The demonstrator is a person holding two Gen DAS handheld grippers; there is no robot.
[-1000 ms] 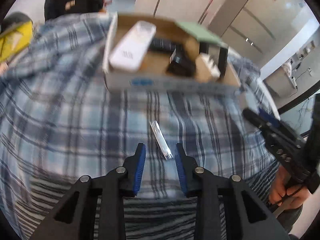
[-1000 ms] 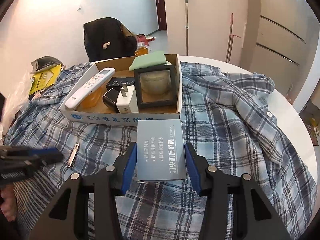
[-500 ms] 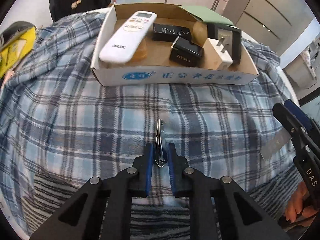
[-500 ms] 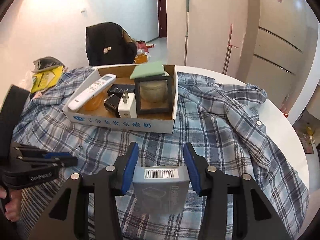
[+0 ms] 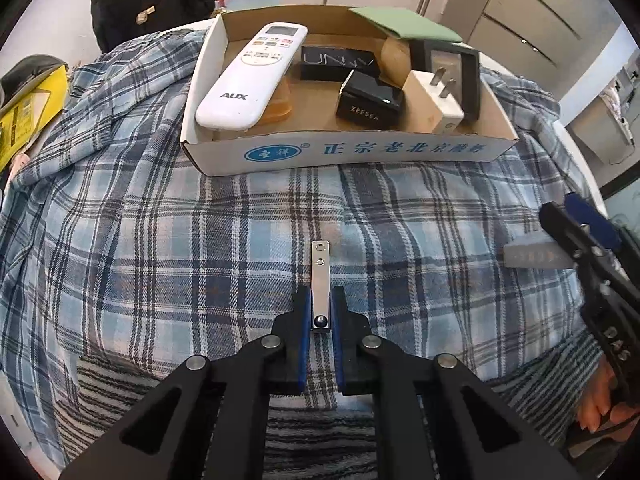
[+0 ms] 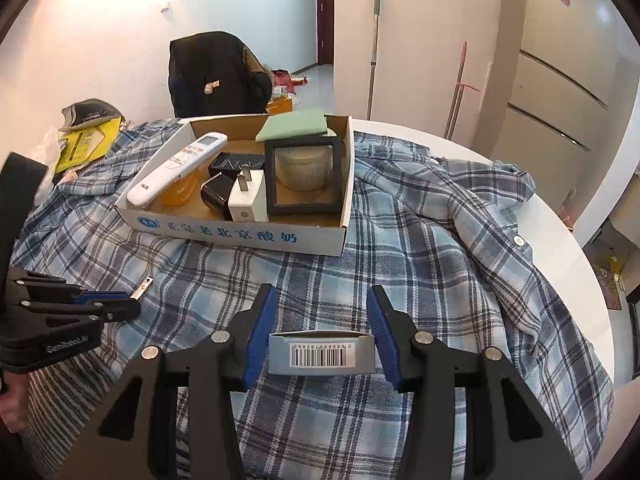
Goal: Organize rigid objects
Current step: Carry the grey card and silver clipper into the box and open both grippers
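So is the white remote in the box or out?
In. The white plastic remote lies inside the open cardboard box, its lower end propped on an orange block.

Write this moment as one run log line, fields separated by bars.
left claw: shut on nail clipper | right claw: shut on grey box | cardboard tray: partly filled

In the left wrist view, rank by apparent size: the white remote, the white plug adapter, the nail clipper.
1. white remote
2. and 3. white plug adapter and nail clipper: unsure. The clipper sits far nearer the camera, so they look comparable.
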